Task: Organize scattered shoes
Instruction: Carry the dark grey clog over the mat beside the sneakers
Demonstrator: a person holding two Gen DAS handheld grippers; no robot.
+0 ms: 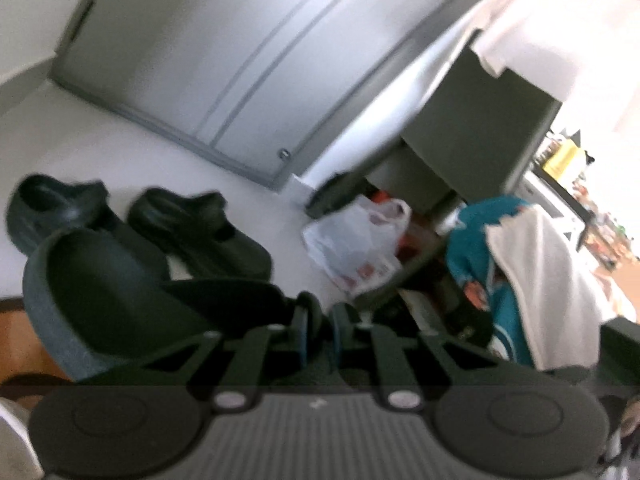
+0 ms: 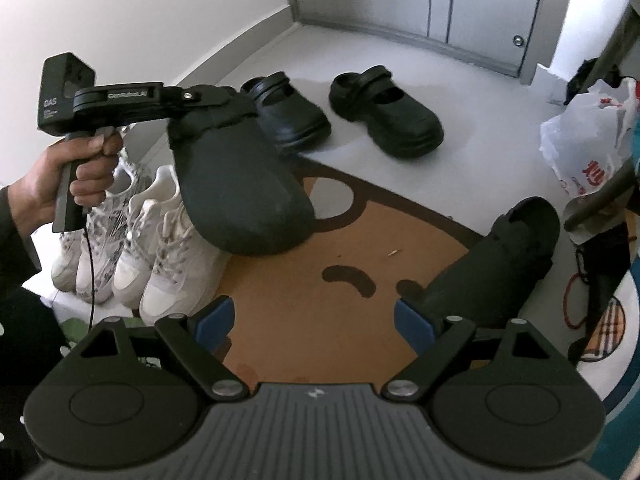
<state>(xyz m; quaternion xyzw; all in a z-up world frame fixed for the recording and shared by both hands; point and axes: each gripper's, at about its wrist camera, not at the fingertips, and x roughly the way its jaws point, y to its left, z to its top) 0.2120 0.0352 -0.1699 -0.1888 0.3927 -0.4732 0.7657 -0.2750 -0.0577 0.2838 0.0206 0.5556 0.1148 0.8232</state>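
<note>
A dark grey felt slipper [image 2: 244, 184] is being held off the floor, gripped at its heel end, its toe tilting down above the brown mat [image 2: 320, 292]. Its mate [image 2: 496, 264] is lying near the mat's right edge, sole down. Two black strapped clogs [image 2: 384, 112] are standing side by side on the pale floor beyond the mat's far edge, one [image 2: 288, 112] partly hidden by the lifted slipper. Four white laced sneakers [image 2: 160, 240] are being kept in a tight row along the mat's left edge.

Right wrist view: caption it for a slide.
Left tool lifts a dark slipper over the mat; its mate lies by the open right tool.
</note>
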